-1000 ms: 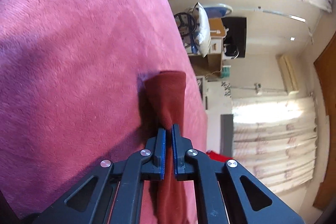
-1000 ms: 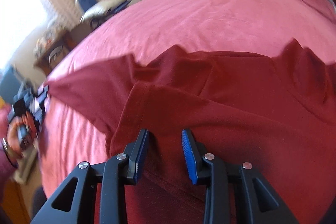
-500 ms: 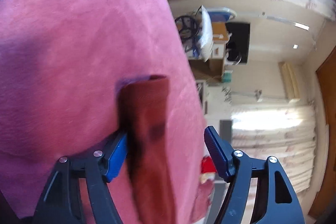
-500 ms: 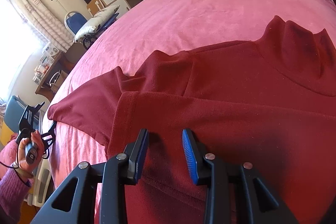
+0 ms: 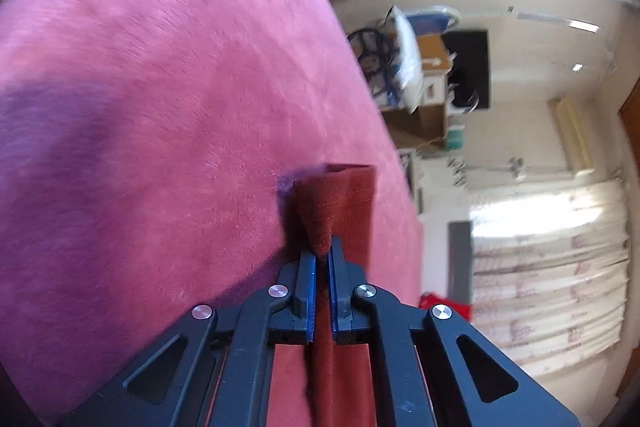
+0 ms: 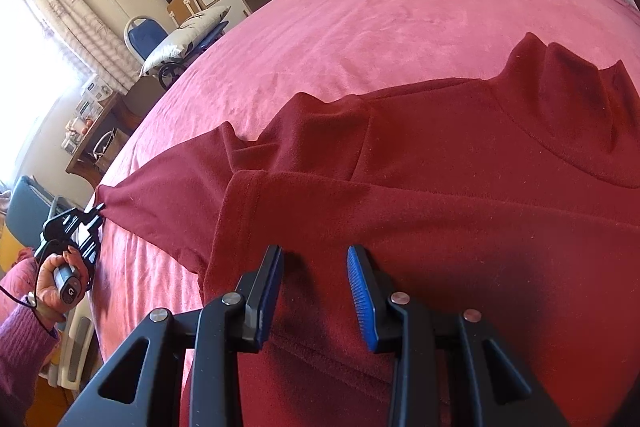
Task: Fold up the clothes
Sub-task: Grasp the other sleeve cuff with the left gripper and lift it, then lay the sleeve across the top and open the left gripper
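Maroon turtleneck sweater point(image 6: 460, 195) lies spread on the pink bedspread point(image 6: 380, 11), collar toward the far side, its near side already turned over the body in a straight folded edge. One sleeve point(image 6: 168, 203) runs out toward the bed's edge, drawn taut to a point. At that point the left gripper point(image 5: 322, 259) is clamped on the sleeve cuff point(image 5: 340, 203), blue pads pressed together with cloth between them; half a second ago those same fingers stood wide apart around the cuff, so this is a fresh re-grip. The person's hand point(image 6: 56, 283) holds that tool low beside the mattress. The right gripper point(image 6: 316, 291) hovers over the folded panel with its fingers apart, holding nothing, much as it did a moment before. With the cuff secured again, the sleeve looks ready to be carried across the body, which would likely be the next fold. A blue chair point(image 6: 146, 35) stands beyond the bed.
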`<state>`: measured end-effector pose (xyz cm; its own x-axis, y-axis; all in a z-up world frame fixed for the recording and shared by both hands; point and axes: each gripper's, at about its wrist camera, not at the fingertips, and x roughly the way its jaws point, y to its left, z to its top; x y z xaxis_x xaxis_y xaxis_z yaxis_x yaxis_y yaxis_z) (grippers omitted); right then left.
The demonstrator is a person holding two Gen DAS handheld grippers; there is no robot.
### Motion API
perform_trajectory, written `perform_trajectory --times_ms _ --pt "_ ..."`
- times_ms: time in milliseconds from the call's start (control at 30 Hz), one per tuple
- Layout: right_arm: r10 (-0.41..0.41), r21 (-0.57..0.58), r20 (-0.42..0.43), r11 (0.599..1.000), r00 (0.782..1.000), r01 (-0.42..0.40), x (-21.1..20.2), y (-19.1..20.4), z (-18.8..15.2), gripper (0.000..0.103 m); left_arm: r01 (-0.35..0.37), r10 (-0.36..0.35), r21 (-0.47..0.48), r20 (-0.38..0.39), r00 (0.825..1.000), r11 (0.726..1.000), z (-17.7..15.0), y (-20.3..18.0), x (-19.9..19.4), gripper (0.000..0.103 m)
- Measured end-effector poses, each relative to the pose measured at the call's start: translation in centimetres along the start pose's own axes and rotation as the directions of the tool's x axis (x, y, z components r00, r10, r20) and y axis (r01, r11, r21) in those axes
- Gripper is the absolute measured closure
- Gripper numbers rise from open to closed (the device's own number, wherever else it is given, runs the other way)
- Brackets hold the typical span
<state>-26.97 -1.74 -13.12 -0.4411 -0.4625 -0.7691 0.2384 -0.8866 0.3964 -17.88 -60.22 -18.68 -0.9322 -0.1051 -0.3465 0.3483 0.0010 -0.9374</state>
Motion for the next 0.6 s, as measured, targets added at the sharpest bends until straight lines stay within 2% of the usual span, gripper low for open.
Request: perform_trajectory --times_ms 100,200,267,333,400,433,533,600 --pt "0.012 0.034 0.016 0.999 1.000 -0.012 -0.4 -0.4 -0.1 0.070 0.092 -0.092 -0.018 0.008 0.996 0.996 -0.7 -1.2 -0.5 0.098" --pt "0.053 0.111 0.032 0.992 0.998 -0.056 -1.1 -1.4 -0.7 0.070 0.198 -0.196 0.064 -0.037 0.980 0.978 -2.0 -5.0 -0.6 0.098" --pt "0.079 0.175 0.053 0.981 0.995 -0.087 -2.1 -2.5 -1.4 0.070 0.266 -0.251 0.168 -0.101 0.963 0.949 -3.7 -8.6 -0.5 0.098" --pt "0.091 0.225 0.068 0.969 0.994 -0.104 -3.3 -3.6 -2.1 0.069 0.341 -0.297 0.257 -0.197 0.934 0.904 -6.6 -12.6 0.1 0.098" --pt "0.101 0.264 0.089 0.957 0.991 -0.122 -5.1 -4.7 -2.8 0.069 0.412 -0.315 0.316 -0.314 0.896 0.855 -10.8 -16.0 0.8 0.098" --pt "0.104 0.281 0.102 0.951 0.989 -0.129 -6.0 -5.3 -3.2 0.069 0.446 -0.317 0.326 -0.379 0.869 0.833 -13.5 -17.3 1.2 0.098" --pt "0.103 0.320 0.150 0.936 0.983 -0.147 -9.3 -7.1 -4.2 0.069 0.542 -0.299 0.335 -0.561 0.772 0.770 -21.9 -20.8 2.2 0.098" --pt "0.086 0.340 0.179 0.929 0.980 -0.143 -11.7 -8.5 -5.0 0.069 0.584 -0.264 0.320 -0.663 0.701 0.746 -28.4 -21.6 2.4 0.098"
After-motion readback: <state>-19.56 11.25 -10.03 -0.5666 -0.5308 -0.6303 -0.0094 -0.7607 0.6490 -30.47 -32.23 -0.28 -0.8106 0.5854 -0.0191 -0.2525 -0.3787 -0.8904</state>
